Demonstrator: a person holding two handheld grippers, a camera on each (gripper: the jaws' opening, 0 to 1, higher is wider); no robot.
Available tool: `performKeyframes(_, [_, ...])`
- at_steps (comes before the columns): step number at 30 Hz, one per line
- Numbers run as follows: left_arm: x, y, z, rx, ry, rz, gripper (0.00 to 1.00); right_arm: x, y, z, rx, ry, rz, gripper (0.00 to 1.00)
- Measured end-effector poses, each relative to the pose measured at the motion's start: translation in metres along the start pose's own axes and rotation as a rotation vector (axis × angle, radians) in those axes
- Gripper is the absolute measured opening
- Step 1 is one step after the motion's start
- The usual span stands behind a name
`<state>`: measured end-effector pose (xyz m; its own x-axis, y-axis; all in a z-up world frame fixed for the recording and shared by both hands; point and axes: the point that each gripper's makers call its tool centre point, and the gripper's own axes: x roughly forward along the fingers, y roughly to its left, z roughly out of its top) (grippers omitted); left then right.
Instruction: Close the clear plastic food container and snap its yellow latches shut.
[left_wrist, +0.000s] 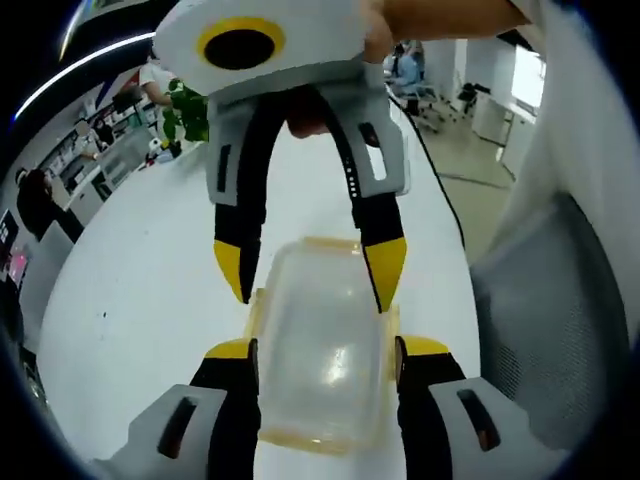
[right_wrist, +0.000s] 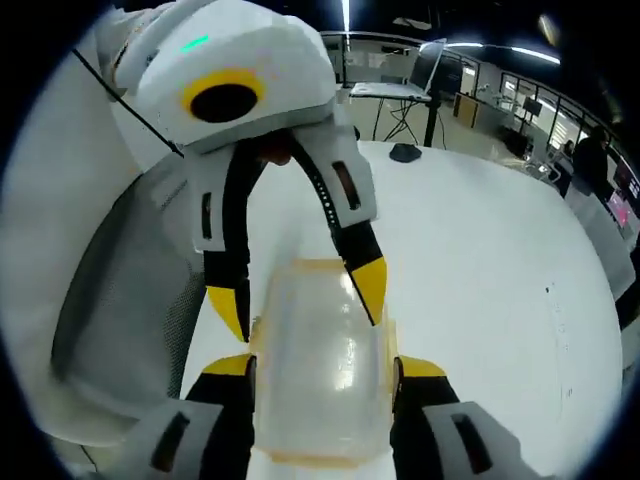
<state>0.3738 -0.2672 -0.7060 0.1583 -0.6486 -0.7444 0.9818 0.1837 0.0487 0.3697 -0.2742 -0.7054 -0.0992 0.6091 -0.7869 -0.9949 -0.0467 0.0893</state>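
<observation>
Lid looks on already: the clear plastic food container with yellow latches sits low-centre on the white table. Left gripper straddles it wide-open from the near end, right gripper likewise opposite. Latches probably unsnapped; can't tell.

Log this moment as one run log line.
stage: latching | left hand-held gripper: straddles clear container | right hand-held gripper: straddles opposite end | container: on white table
</observation>
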Motion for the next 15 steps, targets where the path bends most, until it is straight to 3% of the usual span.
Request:
performKeyframes(7, [-0.008, 0.007, -0.005, -0.011, -0.018, -0.003, 0.62, -0.001, 0.007, -0.012, 0.032, -0.01, -0.031, 0.66])
performKeyframes(15, [-0.01, 0.006, -0.028, 0.027, 0.029, -0.026, 0.74, 0.0, 0.008, -0.035, 0.023, 0.042, -0.071, 0.79])
